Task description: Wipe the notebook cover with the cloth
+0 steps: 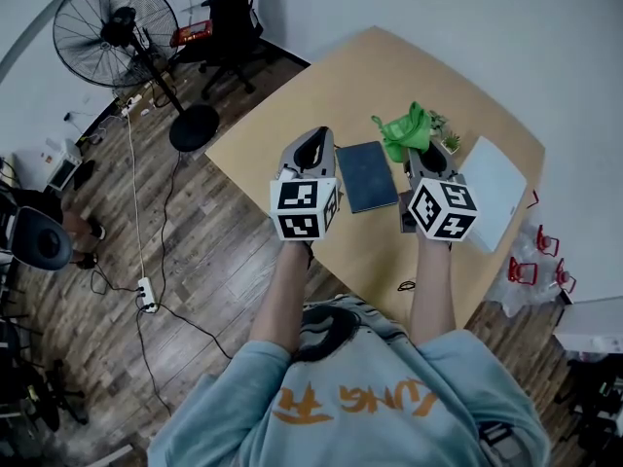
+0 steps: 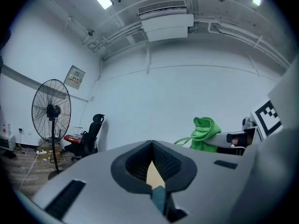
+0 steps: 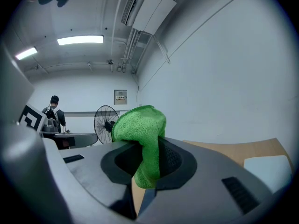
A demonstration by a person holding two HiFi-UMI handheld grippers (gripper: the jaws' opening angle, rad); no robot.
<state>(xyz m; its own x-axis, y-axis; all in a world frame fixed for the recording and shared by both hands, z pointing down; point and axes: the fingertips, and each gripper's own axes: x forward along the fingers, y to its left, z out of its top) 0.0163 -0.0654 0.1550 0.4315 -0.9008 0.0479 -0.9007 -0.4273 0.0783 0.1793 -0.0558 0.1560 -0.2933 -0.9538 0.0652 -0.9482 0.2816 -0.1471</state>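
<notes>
Green cloth (image 1: 407,132): bunched up and pinched in the right gripper (image 3: 147,149). One fold hangs down between the pads and a fuller bunch bulges out above them.
Right gripper: jaws clamped on the cloth. In the head view it is held over the table, just to the right of the notebook.
Notebook (image 1: 367,175): closed, with its dark cover facing up. It lies flat on the table, between the two grippers as the head view shows them. The cloth sits just past its far right corner and not on the cover. Whether the cloth touches that corner I cannot tell.
Left gripper (image 2: 152,146): jaws closed tip to tip with nothing between them. It is held over the table just left of the notebook, and a sliver of table shows through the gap below the pads.
Table (image 1: 389,66): light wood, with one corner pointing away from the person.
White sheet (image 1: 492,188): flat on the table to the right of the right gripper, near the table's right edge.
Small plant (image 1: 450,142): stands on the table between the cloth and the white sheet.
Fan (image 1: 117,27): a black standing fan on the wooden floor, well apart from the table at far left.
Chair (image 1: 229,17): black, near the fan and beyond the table's far left edge.
Power strip (image 1: 146,295): white, on the floor left of the person, with a cable running up toward the fan.
Background person (image 3: 53,111): stands far off, left of the fan in the right gripper view.
</notes>
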